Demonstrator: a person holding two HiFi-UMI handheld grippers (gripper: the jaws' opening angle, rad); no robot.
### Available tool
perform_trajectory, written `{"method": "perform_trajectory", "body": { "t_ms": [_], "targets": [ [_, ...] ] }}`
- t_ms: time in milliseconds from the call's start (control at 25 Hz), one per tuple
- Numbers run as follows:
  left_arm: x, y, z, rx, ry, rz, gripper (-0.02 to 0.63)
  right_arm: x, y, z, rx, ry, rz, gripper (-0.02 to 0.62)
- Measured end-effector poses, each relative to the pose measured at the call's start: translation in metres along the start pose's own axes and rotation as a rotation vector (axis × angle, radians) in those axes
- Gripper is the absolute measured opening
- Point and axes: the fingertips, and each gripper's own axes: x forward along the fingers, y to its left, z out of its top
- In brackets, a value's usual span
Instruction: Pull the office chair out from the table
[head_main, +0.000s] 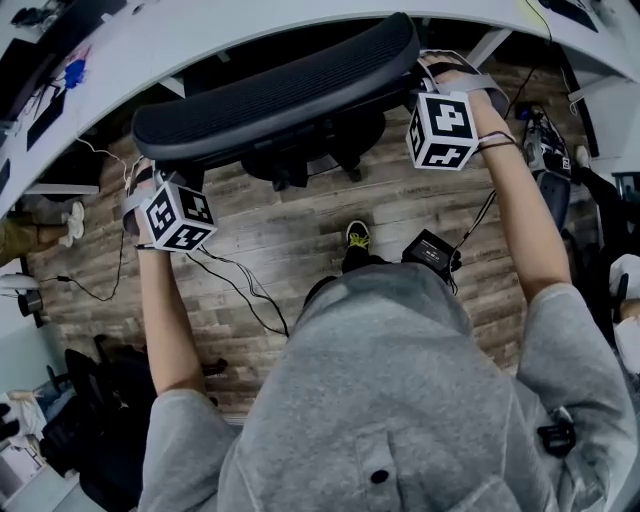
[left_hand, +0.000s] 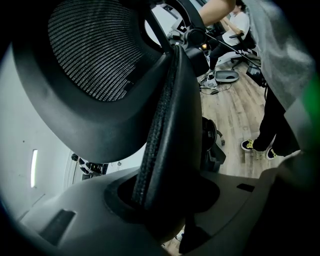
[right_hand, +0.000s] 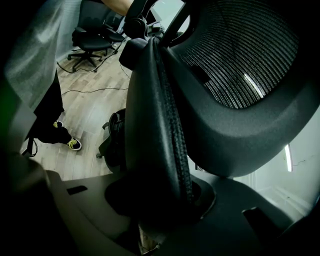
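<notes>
- We've got the chair (head_main: 280, 90) parked right at the counter (head_main: 150, 40). The top of its back sits just in front of the counter's curved edge, and the base is further in on the wood floor (head_main: 270, 240).
- Left claw (left_hand: 162, 197) is clamped on the left side rim of the chair's back. The jaws are about half closed, with the padded edge running straight down between them.
- Right claw (right_hand: 160, 200) is the same deal on the right rim, part closed and pinching the edge, with the mesh back filling the view above it.
- From the head view, both arms reach forward, one at each end of the back. The left cube (head_main: 178, 215) sits lower than the right cube (head_main: 441, 130).
- Cables (head_main: 240, 285) trail over the floor behind the chair, and a shoe (head_main: 357, 236) with yellow laces pokes out below the grey hoodie (head_main: 400, 400).
- A second chair (right_hand: 92, 42) stands well off in the right claw's view.
</notes>
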Motion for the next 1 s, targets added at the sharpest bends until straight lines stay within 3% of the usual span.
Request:
{"method": "perform_trajectory", "body": {
  "t_ms": [240, 1000],
  "targets": [
    [-0.008, -0.003, 0.001, -0.001, 0.002, -0.006, 0.173, -0.008, 0.003, 0.001, 0.002, -0.001, 0.005, 0.138],
    [-0.079, -0.072, -0.011, 0.01, -0.011, 0.007, 0.175, -0.076, 0.077, 0.022, 0.015, 0.009, -0.017, 0.138]
  ]
}}
